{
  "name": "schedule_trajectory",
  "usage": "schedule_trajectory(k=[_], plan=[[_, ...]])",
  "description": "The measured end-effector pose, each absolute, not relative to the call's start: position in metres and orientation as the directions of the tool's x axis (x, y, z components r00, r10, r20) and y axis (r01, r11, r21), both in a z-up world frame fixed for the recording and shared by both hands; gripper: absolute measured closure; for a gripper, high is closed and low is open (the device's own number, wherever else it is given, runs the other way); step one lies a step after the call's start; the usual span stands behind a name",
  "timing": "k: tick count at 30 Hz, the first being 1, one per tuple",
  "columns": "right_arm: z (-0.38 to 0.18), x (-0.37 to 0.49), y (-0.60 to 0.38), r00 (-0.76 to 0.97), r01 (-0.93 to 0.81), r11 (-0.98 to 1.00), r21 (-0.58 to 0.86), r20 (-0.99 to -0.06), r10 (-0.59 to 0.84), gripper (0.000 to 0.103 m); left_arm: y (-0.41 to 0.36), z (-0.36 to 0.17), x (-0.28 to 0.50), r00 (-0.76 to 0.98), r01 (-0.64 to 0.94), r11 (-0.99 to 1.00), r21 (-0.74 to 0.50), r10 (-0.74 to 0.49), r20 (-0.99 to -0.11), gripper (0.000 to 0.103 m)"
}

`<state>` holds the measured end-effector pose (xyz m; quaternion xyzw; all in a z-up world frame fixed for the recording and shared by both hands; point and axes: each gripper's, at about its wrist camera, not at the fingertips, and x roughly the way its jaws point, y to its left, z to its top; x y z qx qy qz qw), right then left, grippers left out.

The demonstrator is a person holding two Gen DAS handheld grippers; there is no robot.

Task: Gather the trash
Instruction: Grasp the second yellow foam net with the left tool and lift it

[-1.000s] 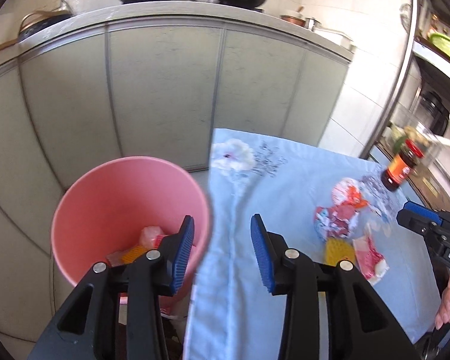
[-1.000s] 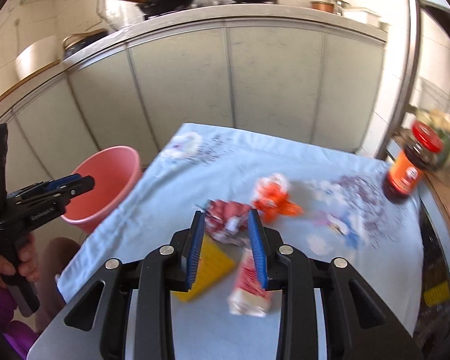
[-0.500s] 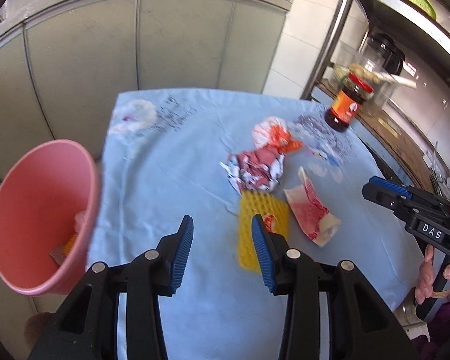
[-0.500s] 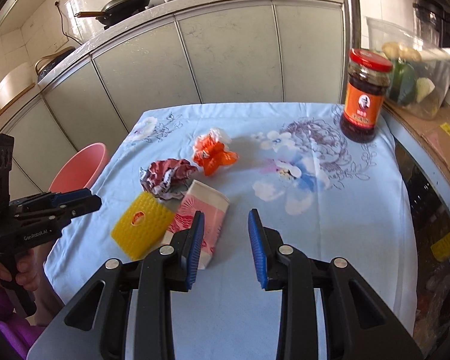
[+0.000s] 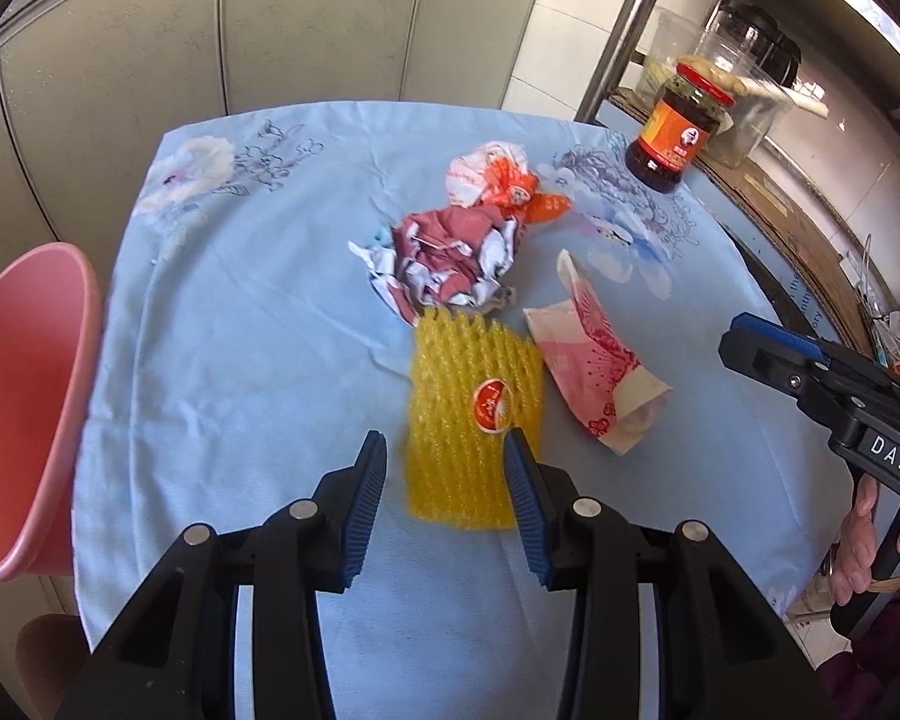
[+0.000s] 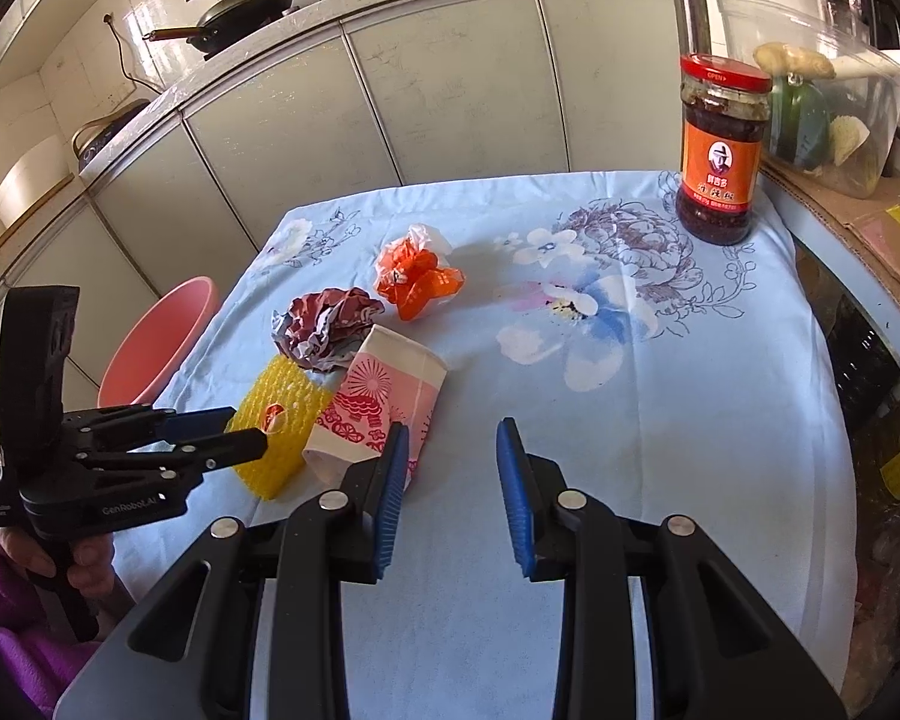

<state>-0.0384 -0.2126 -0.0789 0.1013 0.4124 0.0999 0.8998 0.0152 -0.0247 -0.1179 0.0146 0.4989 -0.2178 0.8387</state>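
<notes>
Having swung from the pink bin (image 5: 27, 414) at the worktop's left edge, the left tool (image 5: 444, 480), released, now straddles the yellow foam net (image 5: 471, 414) near the front edge, ready to grab.

Left gripper (image 5: 445, 501): matte black plastic frame, triangular cut-outs, silver round screws at joints; ribbed blue pads (image 5: 371, 495) fitted on inner faces of fingers. White "GenRobot.AI" lettering seen on side of body in right wrist view. Right gripper (image 6: 453, 495): same black frame, silver screws, blue pads (image 6: 513, 495); white "DAS" marking printed on side. Bare fingers wrapped round black handles; purple sleeve worn.
</notes>
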Motion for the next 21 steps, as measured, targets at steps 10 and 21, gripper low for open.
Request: schedule_trajectory(k=[10,21], plan=[[-0.080,-0.041,-0.198,0.623,-0.137,0.953,0.272,-0.724,0.296,0.072,-0.027,-0.107,0.004,0.448,0.419,0.889,-0.185,-0.379,-0.810,0.088],[-0.076,-0.034,-0.165,0.607,-0.196,0.952,0.236,-0.733,0.307,0.059,-0.008,-0.081,-0.006,0.562,0.386,0.912,-0.139,-0.352,-0.749,0.094]])
